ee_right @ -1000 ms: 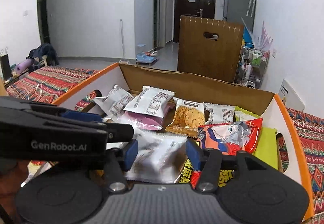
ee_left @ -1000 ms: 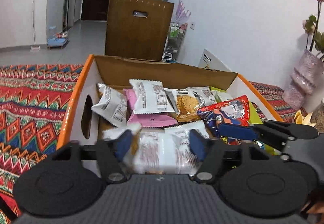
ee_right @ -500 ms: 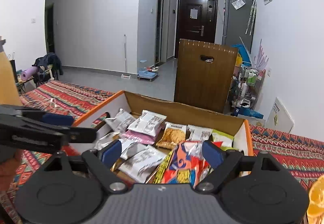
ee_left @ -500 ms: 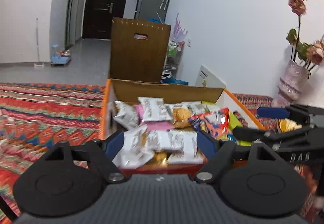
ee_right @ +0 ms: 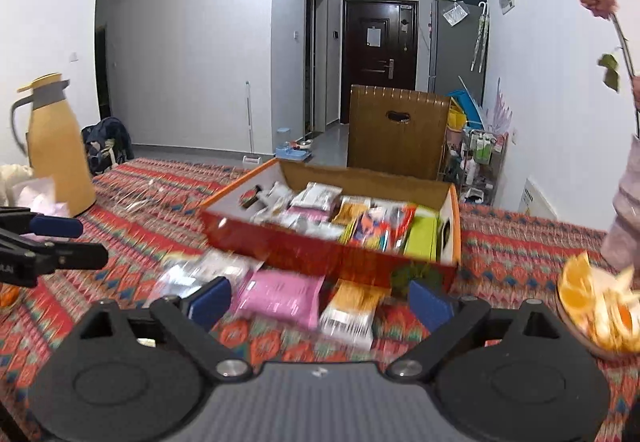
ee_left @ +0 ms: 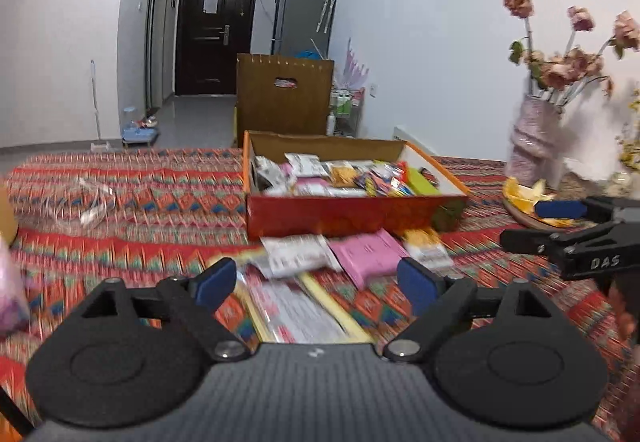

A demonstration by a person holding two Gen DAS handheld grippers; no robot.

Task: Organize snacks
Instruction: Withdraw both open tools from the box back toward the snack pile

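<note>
A red cardboard box with orange rims holds several snack packets and stands on the patterned tablecloth; it also shows in the right wrist view. Loose packets lie in front of it: a pink one, a white one, an orange-and-white one and a pink one. My left gripper is open and empty, low over the loose packets. My right gripper is open and empty, just short of the pink and orange packets.
A yellow thermos jug stands at the left. A plate of orange slices and a vase of dried roses stand at the right. A clear plastic wrapper lies left of the box. A wooden chair back is behind the table.
Both grippers have pulled back from over the box and opened wider. The box is now farther away, and loose packets on the cloth have come into view.
</note>
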